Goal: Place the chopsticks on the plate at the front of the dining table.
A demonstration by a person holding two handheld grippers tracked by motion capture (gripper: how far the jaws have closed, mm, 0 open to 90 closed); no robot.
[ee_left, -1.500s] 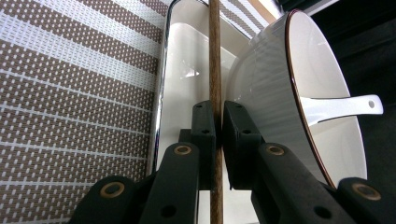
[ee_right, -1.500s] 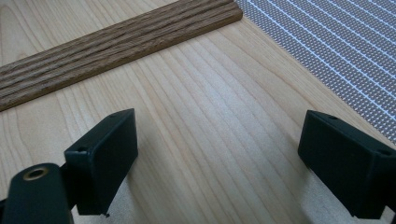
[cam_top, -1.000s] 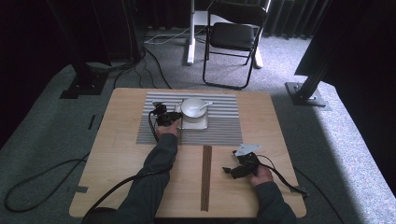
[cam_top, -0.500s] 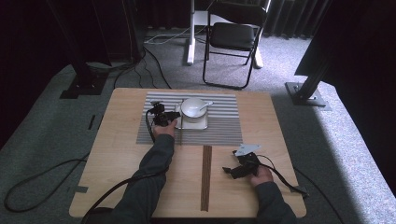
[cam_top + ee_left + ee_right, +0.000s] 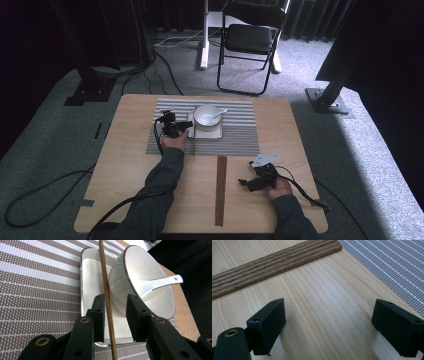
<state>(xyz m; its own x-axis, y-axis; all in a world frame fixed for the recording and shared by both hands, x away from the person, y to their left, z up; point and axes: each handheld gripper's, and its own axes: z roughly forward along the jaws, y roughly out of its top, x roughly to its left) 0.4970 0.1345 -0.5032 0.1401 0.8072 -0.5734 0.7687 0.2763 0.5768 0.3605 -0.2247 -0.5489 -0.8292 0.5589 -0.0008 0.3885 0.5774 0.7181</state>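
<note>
Centrally, the left gripper (image 5: 115,308), jaws just opening, straddles an unclamped chopstick (image 5: 106,287) beside the bowl (image 5: 147,282). At 5 o'clock, the right gripper (image 5: 328,327) gapes empty over bare table (image 5: 319,292).

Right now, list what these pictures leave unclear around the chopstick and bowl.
- Chopstick: its near end is cut off by the left gripper view's bottom edge.
- Tray: its far side is hidden behind the bowl.
- Spoon: in the high view, too small to judge how it rests.
</note>
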